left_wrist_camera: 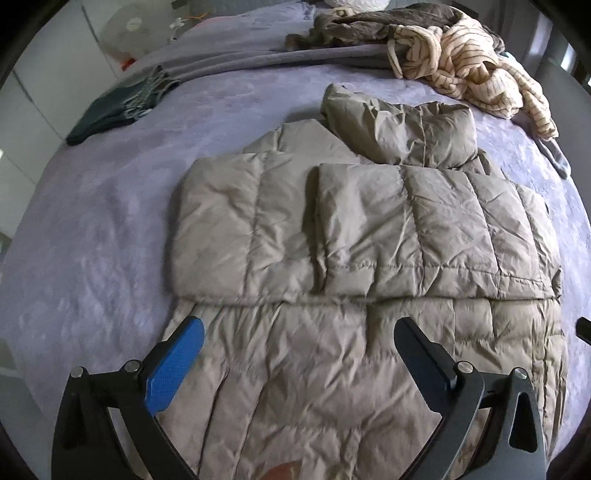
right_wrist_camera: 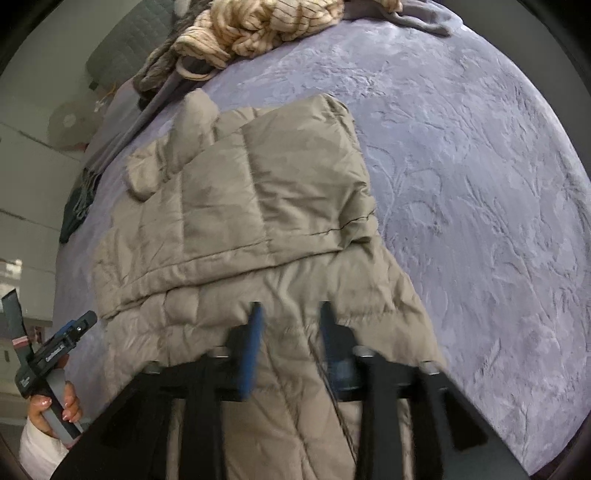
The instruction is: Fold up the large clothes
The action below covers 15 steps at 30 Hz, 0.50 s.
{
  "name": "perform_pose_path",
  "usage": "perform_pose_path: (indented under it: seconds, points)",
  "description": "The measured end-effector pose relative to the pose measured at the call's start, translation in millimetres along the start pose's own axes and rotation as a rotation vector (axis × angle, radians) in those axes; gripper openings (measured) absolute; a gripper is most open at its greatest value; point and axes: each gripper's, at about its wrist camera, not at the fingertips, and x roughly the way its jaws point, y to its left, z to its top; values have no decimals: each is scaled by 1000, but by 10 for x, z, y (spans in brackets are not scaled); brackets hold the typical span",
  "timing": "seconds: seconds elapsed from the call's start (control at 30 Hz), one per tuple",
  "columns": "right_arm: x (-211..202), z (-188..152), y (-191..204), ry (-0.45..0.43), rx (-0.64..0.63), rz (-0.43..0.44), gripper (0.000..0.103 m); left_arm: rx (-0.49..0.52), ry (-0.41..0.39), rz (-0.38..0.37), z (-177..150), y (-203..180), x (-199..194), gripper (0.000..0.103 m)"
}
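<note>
A beige quilted puffer jacket (left_wrist_camera: 332,229) lies flat on the lilac bedspread (left_wrist_camera: 92,229), with both sleeves folded across its chest and the hood at the far end. My left gripper (left_wrist_camera: 299,325) hovers over the jacket's lower half, its jaws spread wide with nothing between them. In the right wrist view the jacket (right_wrist_camera: 240,206) fills the middle. My right gripper (right_wrist_camera: 290,306) stands open above its near part, the blue pads apart and not pressing on the fabric. A hand holds the left gripper (right_wrist_camera: 55,350) at the left edge of that view.
A heap of cream striped clothing (left_wrist_camera: 469,62) and a brown garment (left_wrist_camera: 369,26) lie at the far end of the bed. A dark green scarf with fringe (left_wrist_camera: 114,107) rests at the far left. Bare bedspread (right_wrist_camera: 480,221) stretches right of the jacket.
</note>
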Motion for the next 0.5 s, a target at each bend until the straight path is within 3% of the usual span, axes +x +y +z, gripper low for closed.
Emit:
perform_pose_path:
  seconds: [0.13, 0.2, 0.37, 0.5]
  points:
    - [-184, -72, 85, 2, -48, 10, 54, -18, 29, 8, -135, -5, -119, 103]
    - [-239, -115, 101, 19, -56, 26, 64, -19, 52, 7, -228, -21, -163, 103]
    - [-360, -255, 106, 56, -77, 61, 68, -42, 100, -12, -581, -126, -334, 103]
    - [-384, -398, 88, 94, -84, 94, 79, -54, 121, -8, -841, -204, -459, 103]
